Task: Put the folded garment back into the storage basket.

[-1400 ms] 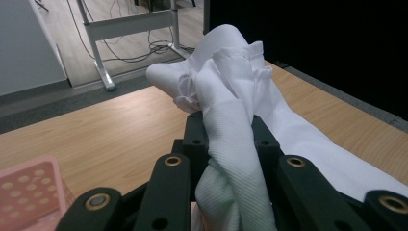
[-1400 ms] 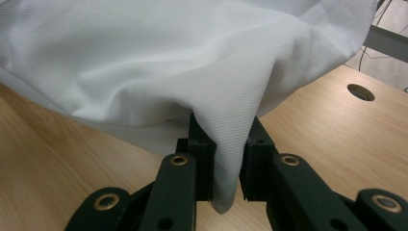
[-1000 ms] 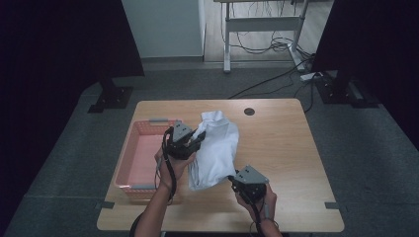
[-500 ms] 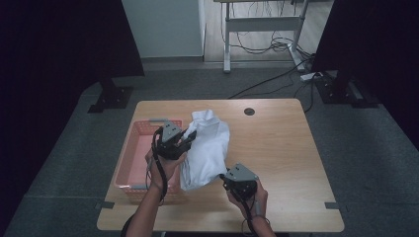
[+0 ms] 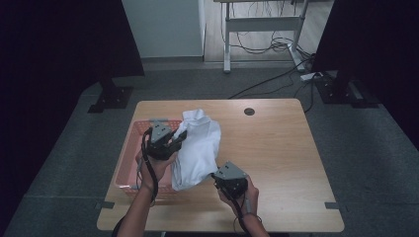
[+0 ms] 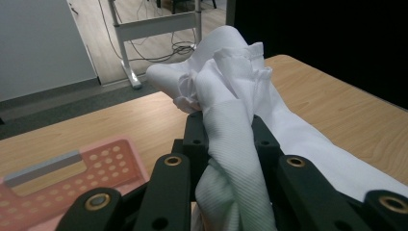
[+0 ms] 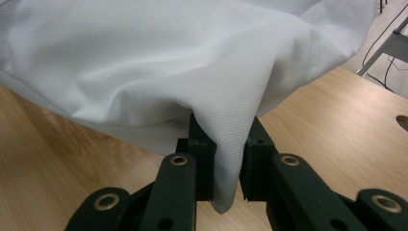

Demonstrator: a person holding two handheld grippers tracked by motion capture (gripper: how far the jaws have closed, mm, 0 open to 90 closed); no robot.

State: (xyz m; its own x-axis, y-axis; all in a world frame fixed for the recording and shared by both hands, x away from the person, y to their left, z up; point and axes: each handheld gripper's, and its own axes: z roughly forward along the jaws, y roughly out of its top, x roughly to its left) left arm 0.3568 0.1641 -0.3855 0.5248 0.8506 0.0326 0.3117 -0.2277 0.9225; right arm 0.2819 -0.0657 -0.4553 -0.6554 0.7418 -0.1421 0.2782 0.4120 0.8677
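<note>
A white shirt [image 5: 197,148] hangs bunched between my two grippers above the wooden table [image 5: 281,148]. My left gripper [image 5: 179,140] is shut on the shirt near its collar end, over the right edge of the pink basket [image 5: 129,163]. In the left gripper view the white fabric [image 6: 231,159] is squeezed between the black jaws of the left gripper [image 6: 226,139]. My right gripper [image 5: 217,178] sits near the table's front and is shut on the shirt's lower edge. The right gripper view shows a fold of the shirt [image 7: 226,163] pinched in the right gripper [image 7: 226,144].
The pink perforated basket [image 6: 72,178] stands at the table's left side. A round cable hole [image 5: 249,111] sits at the table's back. Bare wood lies to the right of the shirt. Beyond the table are a desk frame and floor cables [image 5: 267,44].
Both grippers have carried the shirt leftward, toward the basket. The right gripper has come in closer to the left one, so the shirt hangs more bunched.
</note>
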